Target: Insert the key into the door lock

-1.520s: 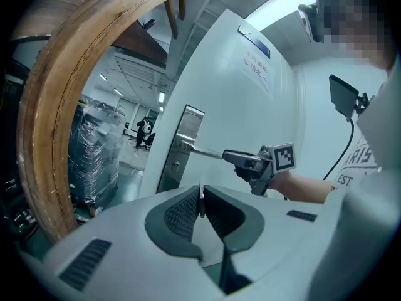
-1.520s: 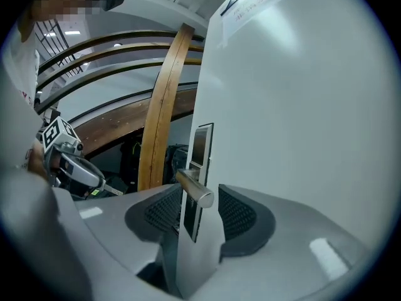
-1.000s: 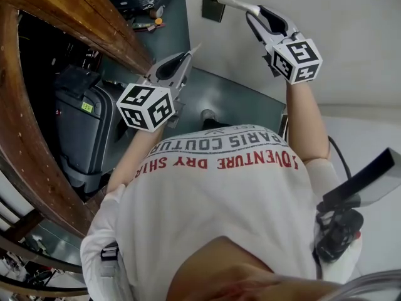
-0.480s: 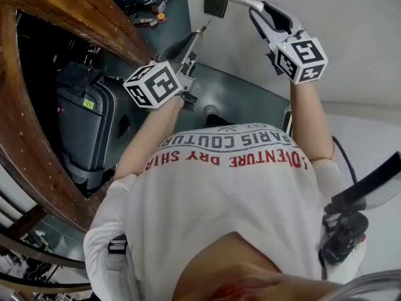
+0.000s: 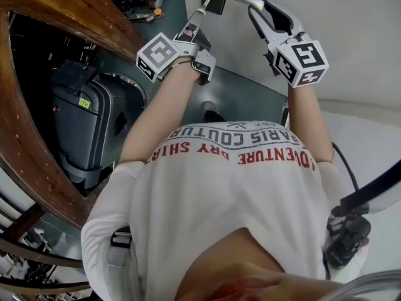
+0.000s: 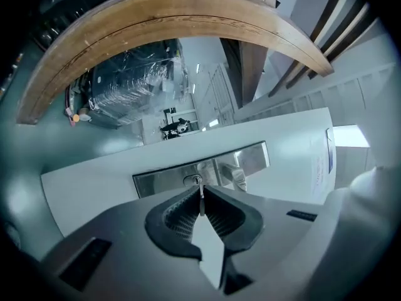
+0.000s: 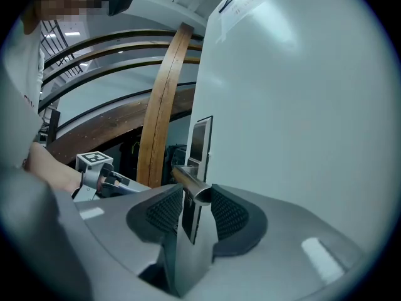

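A broad curved brown wooden rail (image 5: 69, 8) sweeps down the left. Left of it, in shadow, sits a dark grey hard suitcase (image 5: 81, 127); right of it lies smooth grey-green floor (image 5: 241, 96).

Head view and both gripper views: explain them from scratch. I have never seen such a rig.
No robot here: a person in a white printed T-shirt holds a two-jaw gripper in each hand; the cubes with black-and-white squares belong to the grippers. The head view looks steeply down from the person's head. Each gripper view comes from a camera riding on that gripper, looking along its jaws. The work is on an upright white door, not a table. The left gripper is shut on a thin silver key, whose tip is at the keyhole in the brushed steel lock plate; whether it has entered I cannot tell. The right gripper is closed on the end of the silver metal door handle. Beside the door are a curved wooden rail and a dark grey suitcase.
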`<state>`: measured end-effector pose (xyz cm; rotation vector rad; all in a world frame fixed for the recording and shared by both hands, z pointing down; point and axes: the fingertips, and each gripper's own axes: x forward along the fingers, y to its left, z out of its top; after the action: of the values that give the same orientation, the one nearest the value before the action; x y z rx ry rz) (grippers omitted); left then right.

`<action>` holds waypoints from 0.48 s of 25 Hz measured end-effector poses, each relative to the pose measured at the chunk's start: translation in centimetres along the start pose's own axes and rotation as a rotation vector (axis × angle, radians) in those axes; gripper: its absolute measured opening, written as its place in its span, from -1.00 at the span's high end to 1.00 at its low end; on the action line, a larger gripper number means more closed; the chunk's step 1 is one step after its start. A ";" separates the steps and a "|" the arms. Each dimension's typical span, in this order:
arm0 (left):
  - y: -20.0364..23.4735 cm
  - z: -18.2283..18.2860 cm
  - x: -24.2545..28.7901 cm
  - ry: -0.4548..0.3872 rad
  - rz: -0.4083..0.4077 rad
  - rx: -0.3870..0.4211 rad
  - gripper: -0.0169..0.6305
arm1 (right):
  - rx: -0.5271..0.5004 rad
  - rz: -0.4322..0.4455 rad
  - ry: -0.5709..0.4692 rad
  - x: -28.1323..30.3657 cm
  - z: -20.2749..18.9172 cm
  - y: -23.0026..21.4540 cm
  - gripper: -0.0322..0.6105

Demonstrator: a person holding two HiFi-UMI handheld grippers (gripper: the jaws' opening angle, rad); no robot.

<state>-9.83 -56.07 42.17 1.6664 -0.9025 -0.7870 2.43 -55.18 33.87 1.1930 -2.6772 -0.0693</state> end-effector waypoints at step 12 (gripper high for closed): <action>0.9 -0.3 2.5 -0.042 -0.005 -0.130 0.88 | -0.003 0.000 0.001 -0.2 0.2 -0.2 0.47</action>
<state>-8.44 -58.25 42.91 1.5447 -0.8580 -0.8684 2.69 -55.17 33.57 1.1915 -2.6758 -0.0721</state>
